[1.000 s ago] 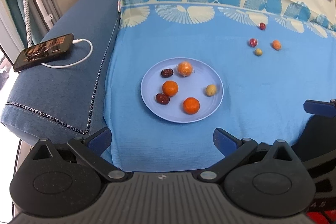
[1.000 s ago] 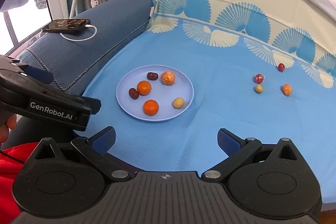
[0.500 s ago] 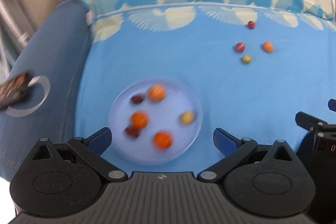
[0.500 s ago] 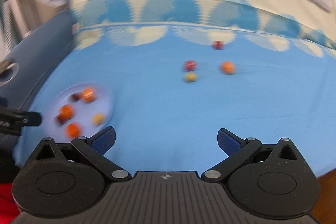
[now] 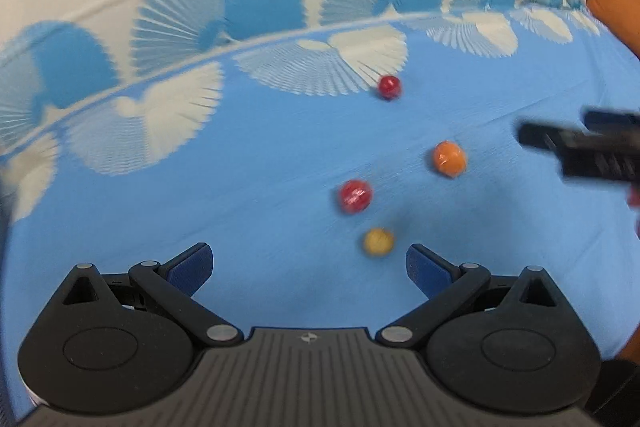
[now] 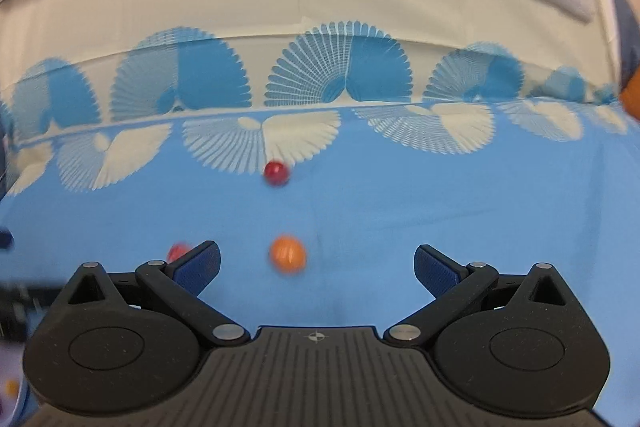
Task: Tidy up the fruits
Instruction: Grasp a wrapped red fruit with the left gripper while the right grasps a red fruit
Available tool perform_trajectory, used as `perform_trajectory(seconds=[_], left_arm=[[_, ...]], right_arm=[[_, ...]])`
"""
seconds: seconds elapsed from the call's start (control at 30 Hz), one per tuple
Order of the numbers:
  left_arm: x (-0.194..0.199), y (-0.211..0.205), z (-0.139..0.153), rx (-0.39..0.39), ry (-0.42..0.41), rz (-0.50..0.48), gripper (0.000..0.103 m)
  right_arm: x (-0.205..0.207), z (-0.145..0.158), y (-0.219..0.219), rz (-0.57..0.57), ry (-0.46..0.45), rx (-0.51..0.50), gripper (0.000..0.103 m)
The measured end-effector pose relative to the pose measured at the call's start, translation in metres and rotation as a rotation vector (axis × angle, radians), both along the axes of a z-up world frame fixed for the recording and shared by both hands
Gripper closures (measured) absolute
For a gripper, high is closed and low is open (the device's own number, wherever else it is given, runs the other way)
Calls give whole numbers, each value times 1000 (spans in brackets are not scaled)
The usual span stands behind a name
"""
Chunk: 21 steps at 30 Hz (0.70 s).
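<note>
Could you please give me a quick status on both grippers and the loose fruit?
Left gripper open, empty. Right gripper open, empty. Yellow fruit just ahead of left; orange fruit between right's fingers, not gripped. Nothing in the way.

Both the left gripper (image 5: 309, 262) and right gripper (image 6: 316, 264) are matte black plastic with ribbed bodies, silver pivot screws, and textured blue fingertip pads (image 6: 199, 264).

Blue cloth (image 5: 200, 195), cream band with blue-and-white fan prints. On cloth: plain red ball (image 5: 389, 87), orange one (image 5: 449, 159), red streaky one (image 5: 355, 195), pale yellow one (image 5: 378, 241). Gripper pads (image 6: 199, 266) navy.
</note>
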<state>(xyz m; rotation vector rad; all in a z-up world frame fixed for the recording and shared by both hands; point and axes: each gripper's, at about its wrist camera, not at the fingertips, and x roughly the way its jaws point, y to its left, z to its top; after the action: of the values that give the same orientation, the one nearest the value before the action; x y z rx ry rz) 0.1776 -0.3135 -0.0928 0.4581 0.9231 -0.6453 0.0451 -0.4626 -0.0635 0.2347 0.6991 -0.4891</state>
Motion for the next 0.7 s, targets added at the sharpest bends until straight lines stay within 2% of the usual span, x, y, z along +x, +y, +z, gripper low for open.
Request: perform_trajectory(seconds=[0.1, 0.23, 0.37, 0.5, 0.53, 0.57, 0.6, 0.63, 0.67, 0.7], left_arm=[[25, -32, -30, 27, 50, -20, 0], [52, -57, -61, 54, 86, -17, 0], [70, -64, -78, 46, 121, -6, 0], [82, -64, -86, 36, 132, -9, 1], [83, -63, -87, 30, 144, -10, 4], [83, -61, -87, 24, 158, -16, 22], [81, -61, -87, 24, 167, -27, 33], [77, -60, -84, 29, 134, -28, 46], [75, -59, -81, 13, 128, -51, 69], [74, -58, -79, 5, 142, -58, 70]], right_arm=[[51, -21, -34, 8, -4, 46, 1], [113, -54, -61, -12, 37, 98, 1], [160, -85, -67, 17, 81, 98, 1], [190, -104, -64, 60, 109, 66, 1], [195, -107, -62, 69, 115, 52, 1], [199, -112, -61, 70, 124, 33, 1], [199, -114, -60, 74, 120, 16, 5], [197, -114, -58, 80, 100, -2, 12], [194, -112, -55, 101, 73, -20, 39], [191, -108, -53, 121, 58, -35, 74]])
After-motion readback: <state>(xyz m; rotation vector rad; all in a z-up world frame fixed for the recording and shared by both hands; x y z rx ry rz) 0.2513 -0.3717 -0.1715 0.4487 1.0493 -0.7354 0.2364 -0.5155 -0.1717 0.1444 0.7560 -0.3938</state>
